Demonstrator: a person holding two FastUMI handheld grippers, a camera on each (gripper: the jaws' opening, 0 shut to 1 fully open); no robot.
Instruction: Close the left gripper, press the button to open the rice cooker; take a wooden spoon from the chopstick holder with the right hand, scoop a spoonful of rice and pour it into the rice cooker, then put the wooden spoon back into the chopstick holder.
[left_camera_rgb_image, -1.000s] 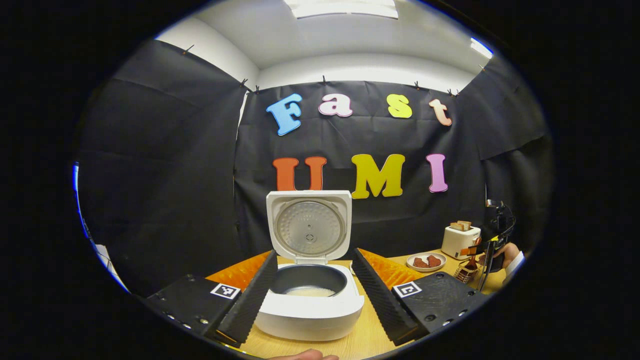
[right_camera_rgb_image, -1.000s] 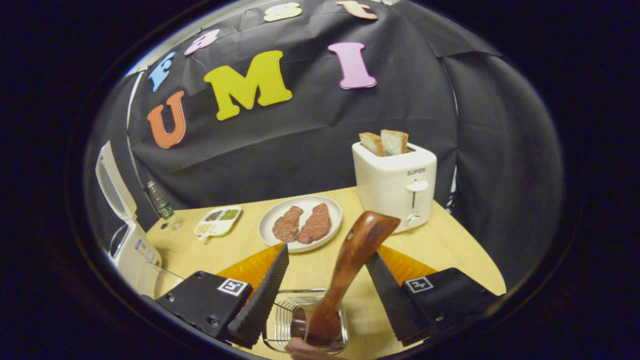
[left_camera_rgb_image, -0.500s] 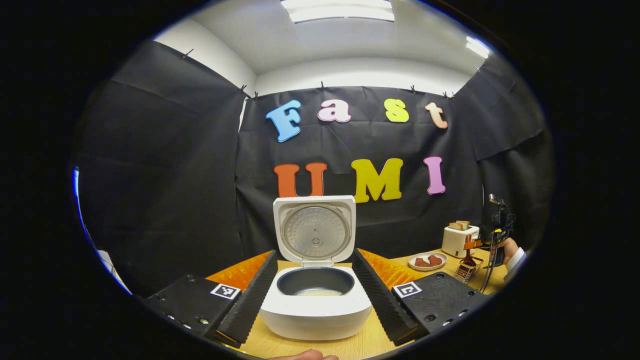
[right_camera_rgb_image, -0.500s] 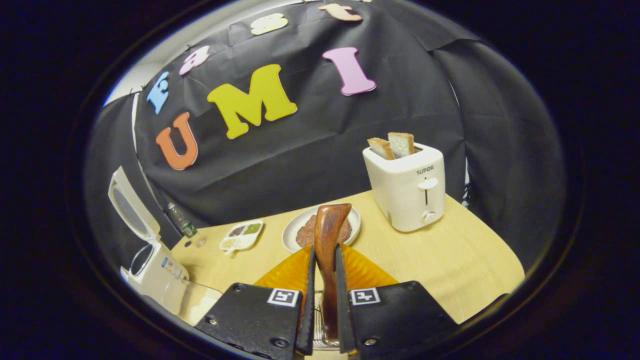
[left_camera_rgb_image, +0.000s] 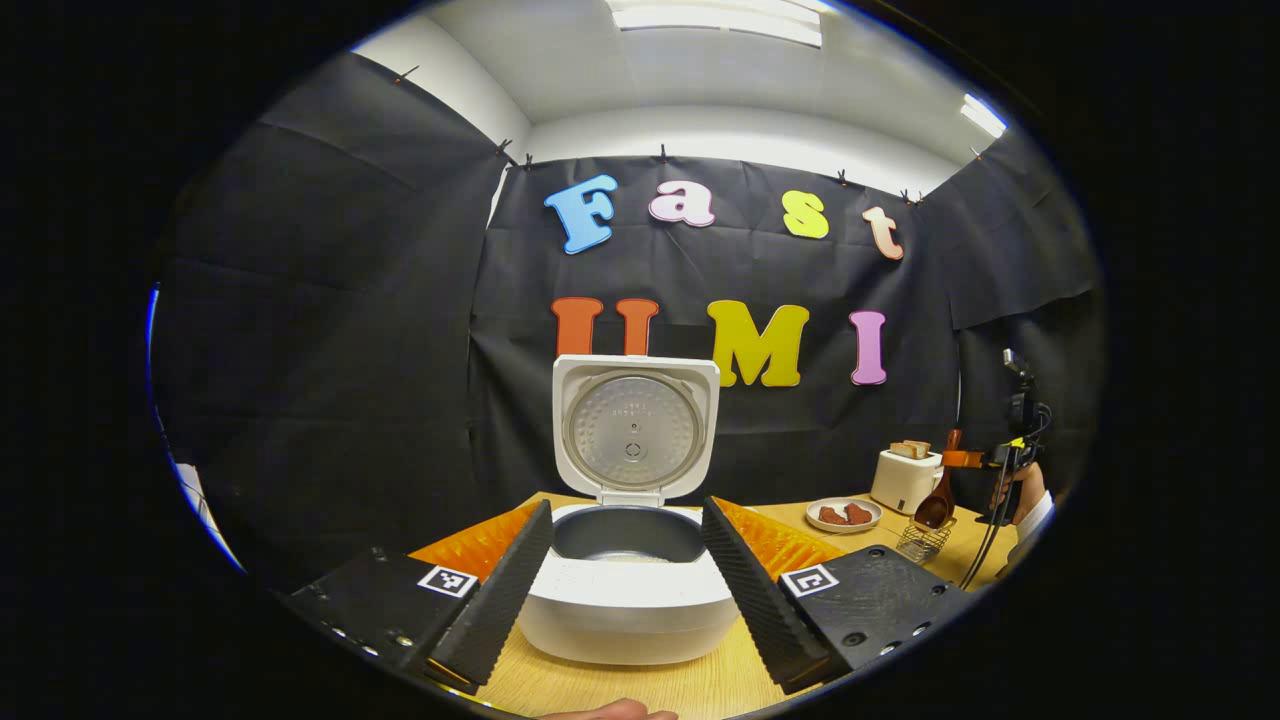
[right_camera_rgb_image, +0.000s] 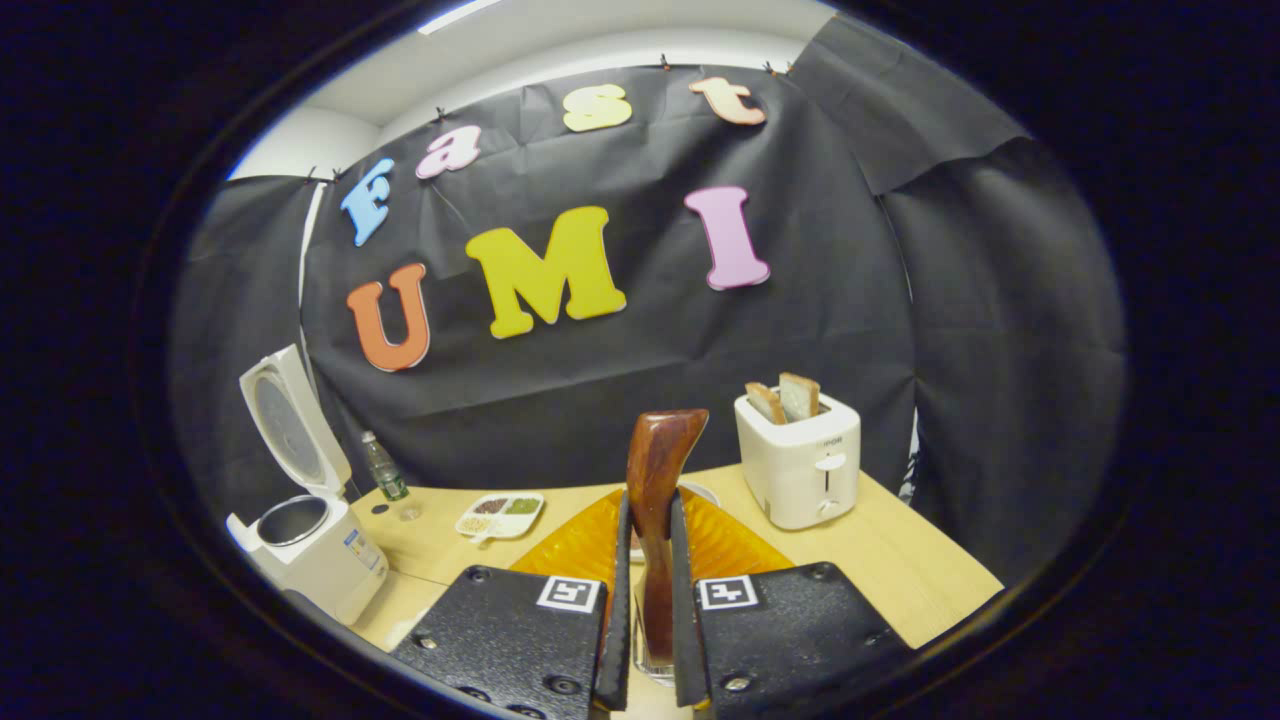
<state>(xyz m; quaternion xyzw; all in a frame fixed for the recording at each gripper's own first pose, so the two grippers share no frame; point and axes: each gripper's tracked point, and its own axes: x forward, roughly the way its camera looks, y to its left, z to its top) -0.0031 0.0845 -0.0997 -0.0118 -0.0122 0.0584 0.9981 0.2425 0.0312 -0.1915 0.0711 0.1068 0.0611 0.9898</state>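
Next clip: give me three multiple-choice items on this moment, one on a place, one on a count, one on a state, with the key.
1. Where does the toaster stand relative to the rice cooker in the right gripper view?
A. To its right
B. On top of it
C. To its left

2. How many bread slices stick out of the toaster?
A. None
B. Two
C. Four

3. What is the state of the rice cooker lid?
A. Shut
B. Lying on the table
C. Raised open

Key: 1 A, the toaster is far right, the cooker at the left edge. 2 B, two slices show. 3 C, the lid stands upright behind the pot.
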